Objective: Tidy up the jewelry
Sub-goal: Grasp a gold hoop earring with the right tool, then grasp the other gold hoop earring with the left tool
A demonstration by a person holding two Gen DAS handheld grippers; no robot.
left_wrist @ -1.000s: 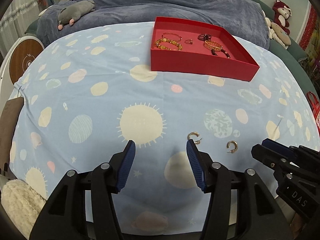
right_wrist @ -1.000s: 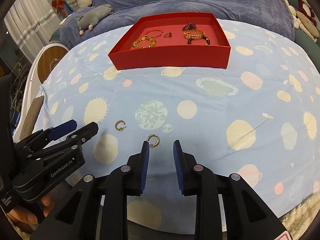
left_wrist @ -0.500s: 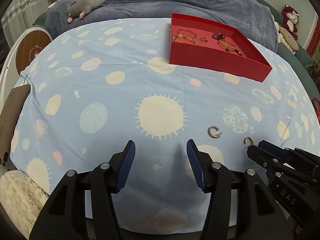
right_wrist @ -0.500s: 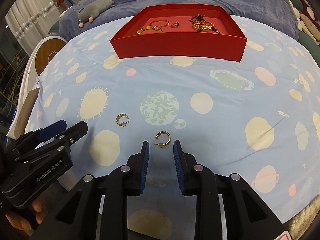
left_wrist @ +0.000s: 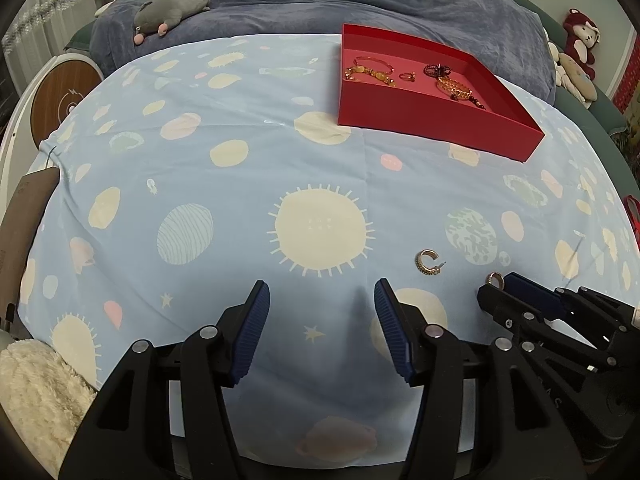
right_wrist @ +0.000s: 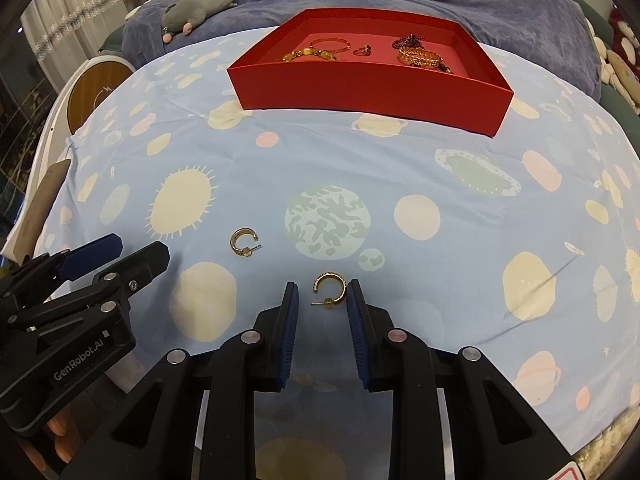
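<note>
In the left wrist view, lower right, we see only a sliver of the second gold hoop earring [left_wrist: 495,279]; the black right gripper [left_wrist: 502,286] covers the rest, and its body runs off the right edge. The shallow red cardboard tray [left_wrist: 432,130] hides part of the amber bead bracelet [right_wrist: 420,57] behind its near wall in the right wrist view. The small ring [right_wrist: 363,51] in that tray is too small for us to make out. The black left gripper [right_wrist: 132,252] is cut off at that view's left edge.
</note>
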